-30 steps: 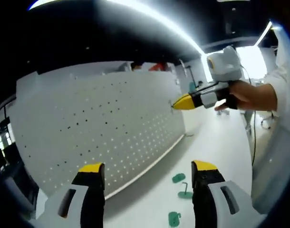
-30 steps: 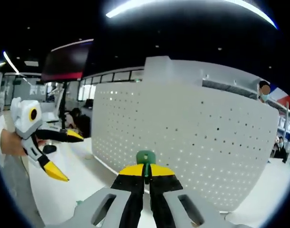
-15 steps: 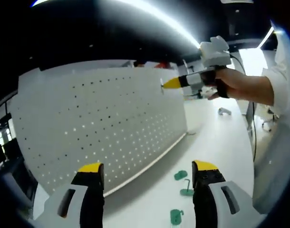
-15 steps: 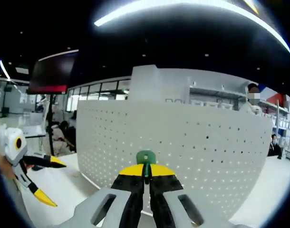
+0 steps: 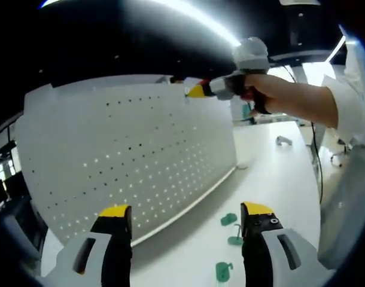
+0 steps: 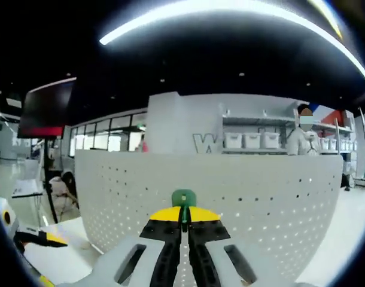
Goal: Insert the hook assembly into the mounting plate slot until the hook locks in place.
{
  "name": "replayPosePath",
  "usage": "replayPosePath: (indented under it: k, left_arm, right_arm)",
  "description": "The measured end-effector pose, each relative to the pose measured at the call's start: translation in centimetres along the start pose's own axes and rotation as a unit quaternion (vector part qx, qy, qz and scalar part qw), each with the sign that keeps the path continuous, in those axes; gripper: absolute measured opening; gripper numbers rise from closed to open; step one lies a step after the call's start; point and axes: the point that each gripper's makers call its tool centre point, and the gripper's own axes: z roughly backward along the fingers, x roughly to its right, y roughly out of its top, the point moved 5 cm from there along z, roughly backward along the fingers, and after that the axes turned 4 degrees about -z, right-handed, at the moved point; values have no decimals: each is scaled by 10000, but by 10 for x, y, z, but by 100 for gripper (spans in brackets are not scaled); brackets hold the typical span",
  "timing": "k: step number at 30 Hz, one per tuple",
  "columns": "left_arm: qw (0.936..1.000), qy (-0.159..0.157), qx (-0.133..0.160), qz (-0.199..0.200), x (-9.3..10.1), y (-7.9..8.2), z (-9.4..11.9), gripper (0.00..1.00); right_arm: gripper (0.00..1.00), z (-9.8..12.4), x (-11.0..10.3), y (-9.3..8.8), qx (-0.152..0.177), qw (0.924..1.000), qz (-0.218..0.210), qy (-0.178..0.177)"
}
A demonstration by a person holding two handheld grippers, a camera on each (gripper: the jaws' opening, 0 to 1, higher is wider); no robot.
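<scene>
The right tool (image 6: 183, 220) pinches a green hook (image 6: 183, 198) before the board (image 6: 260, 203). The left tool (image 5: 185, 218) gapes wide, holding nothing.

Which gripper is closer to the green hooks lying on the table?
Left. The left gripper hangs open just above the green hooks on the table. The right gripper is up by the pegboard top edge, holding another hook.

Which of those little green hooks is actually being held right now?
The green hook pinched in the right gripper, up against the white pegboard. The other three green hooks lie loose on the table.
</scene>
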Motion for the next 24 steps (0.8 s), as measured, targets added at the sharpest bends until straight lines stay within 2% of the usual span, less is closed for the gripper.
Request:
replayPosePath:
  k: [10, 24]
  left_arm:
    - [10000, 13, 1, 41, -3, 0, -1, 75]
    - [10000, -4, 10, 88, -5, -1, -2, 74]
  right_arm:
    - [0, -20, 16, 2, 13, 9996, -103, -252]
    - [0, -34, 18, 3, 0, 9993, -19, -380]
